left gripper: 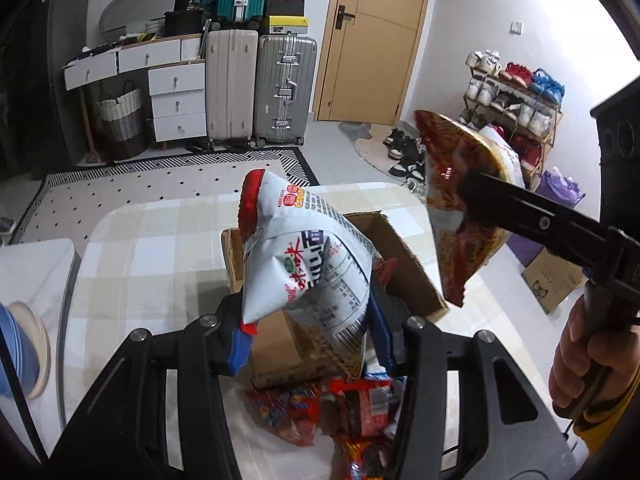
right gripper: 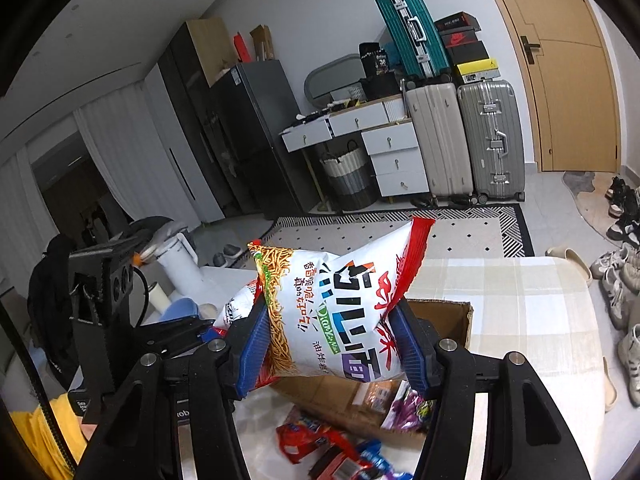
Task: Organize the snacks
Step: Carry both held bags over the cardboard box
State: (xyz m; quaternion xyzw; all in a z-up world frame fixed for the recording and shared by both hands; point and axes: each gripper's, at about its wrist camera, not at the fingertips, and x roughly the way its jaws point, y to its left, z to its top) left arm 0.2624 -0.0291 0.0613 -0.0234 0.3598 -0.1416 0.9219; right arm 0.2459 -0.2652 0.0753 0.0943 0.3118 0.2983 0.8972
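Left wrist: I'm clamping the left gripper [left gripper: 308,320] on a white noodle bag [left gripper: 308,264], right gripper [right gripper: 332,344] pinching another noodle bag [right gripper: 340,308], both raised over the cardboard box [left gripper: 404,264] for dropping in.

A white-walled room with a tan wooden door [left gripper: 376,40]. Against the back wall stand a white chest of drawers [left gripper: 176,96], a woven basket [left gripper: 122,120], and beige [left gripper: 230,88] and silver upright suitcases [left gripper: 284,88]. A patterned black-and-white rug [right gripper: 400,236] covers the pale floor. A loaded shoe rack [left gripper: 516,100] stands right of the door.
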